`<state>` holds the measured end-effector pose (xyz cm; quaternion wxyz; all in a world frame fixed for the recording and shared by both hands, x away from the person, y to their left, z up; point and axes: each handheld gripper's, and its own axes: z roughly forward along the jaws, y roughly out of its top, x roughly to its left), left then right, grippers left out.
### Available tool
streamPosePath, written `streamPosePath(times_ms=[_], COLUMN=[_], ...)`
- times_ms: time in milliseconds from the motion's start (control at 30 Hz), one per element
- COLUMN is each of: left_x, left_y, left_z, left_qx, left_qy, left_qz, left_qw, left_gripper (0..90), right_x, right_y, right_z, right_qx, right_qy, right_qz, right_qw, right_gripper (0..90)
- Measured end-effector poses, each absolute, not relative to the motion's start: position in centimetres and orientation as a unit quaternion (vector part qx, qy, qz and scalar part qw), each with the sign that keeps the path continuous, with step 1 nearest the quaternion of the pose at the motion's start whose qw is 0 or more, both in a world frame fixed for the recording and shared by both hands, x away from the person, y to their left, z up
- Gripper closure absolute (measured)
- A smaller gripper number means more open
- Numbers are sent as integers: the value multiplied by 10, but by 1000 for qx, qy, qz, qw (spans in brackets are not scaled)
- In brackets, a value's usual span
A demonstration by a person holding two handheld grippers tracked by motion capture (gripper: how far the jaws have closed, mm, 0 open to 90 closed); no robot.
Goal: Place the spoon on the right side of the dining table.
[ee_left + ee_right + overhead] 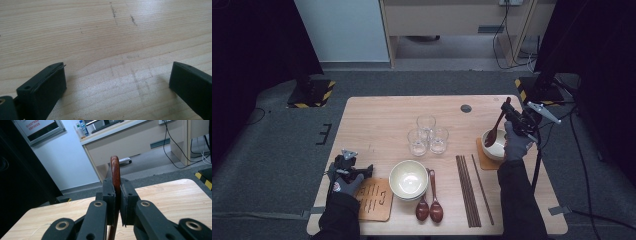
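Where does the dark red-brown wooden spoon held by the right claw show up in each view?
High view: the dark red-brown wooden spoon is at the right, its head over the small white bowl and its handle up in the right claw.
Left gripper view: not in it.
Right gripper view: its handle stands centre, pinched between the claw's jaws.
Shared landmark: the light wooden table.

Dim room, lit table

Overhead light glares softly on the table (pixel 105 32); corners of the high view go black, slightly soft.
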<state>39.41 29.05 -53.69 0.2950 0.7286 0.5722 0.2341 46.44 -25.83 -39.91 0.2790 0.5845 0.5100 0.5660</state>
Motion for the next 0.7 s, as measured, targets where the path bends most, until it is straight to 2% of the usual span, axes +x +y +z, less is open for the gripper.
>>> streamPosePath(times_ms=[700], left_x=[394], left_y=[291], left_z=[-537], left_qx=[729], left_qy=[572], left_qz=[234], left_qw=[295], left_gripper=[0], right_x=[479], right_y=[-270], right_z=[-418], right_qx=[616], right_qy=[507], right_qz=[532], right_qw=[284], right_gripper=[839])
